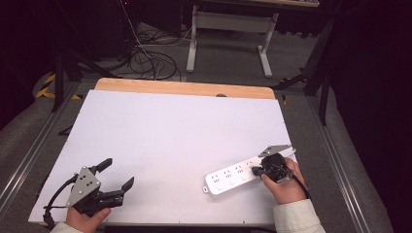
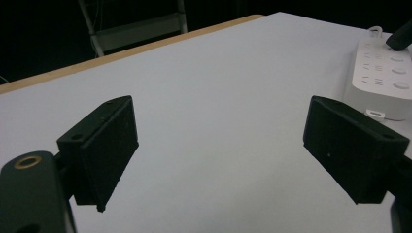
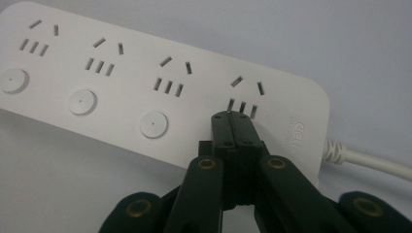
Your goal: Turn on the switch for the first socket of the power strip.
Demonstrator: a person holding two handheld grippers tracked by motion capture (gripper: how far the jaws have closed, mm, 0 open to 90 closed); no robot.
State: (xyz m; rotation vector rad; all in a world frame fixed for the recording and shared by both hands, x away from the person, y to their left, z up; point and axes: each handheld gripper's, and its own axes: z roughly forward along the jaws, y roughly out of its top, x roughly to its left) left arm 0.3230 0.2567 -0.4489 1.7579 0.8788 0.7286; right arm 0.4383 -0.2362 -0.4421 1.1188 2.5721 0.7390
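White power strip (image 1: 231, 177) with four outlets and round switch buttons, lying flat on the near right part of the white tabletop (image 1: 175, 131), its cable (image 3: 374, 162) leaving one end. Right gripper (image 3: 236, 121), jaws pressed together with nothing between them, tips down on the strip at the outlet nearest the cable. Left gripper (image 1: 114, 174), jaws wide apart, above bare tabletop at near left.

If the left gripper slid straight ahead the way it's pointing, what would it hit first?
Probably nothing: the left gripper aims over bare white table, and the power strip sits off to its right, though depth is uncertain.
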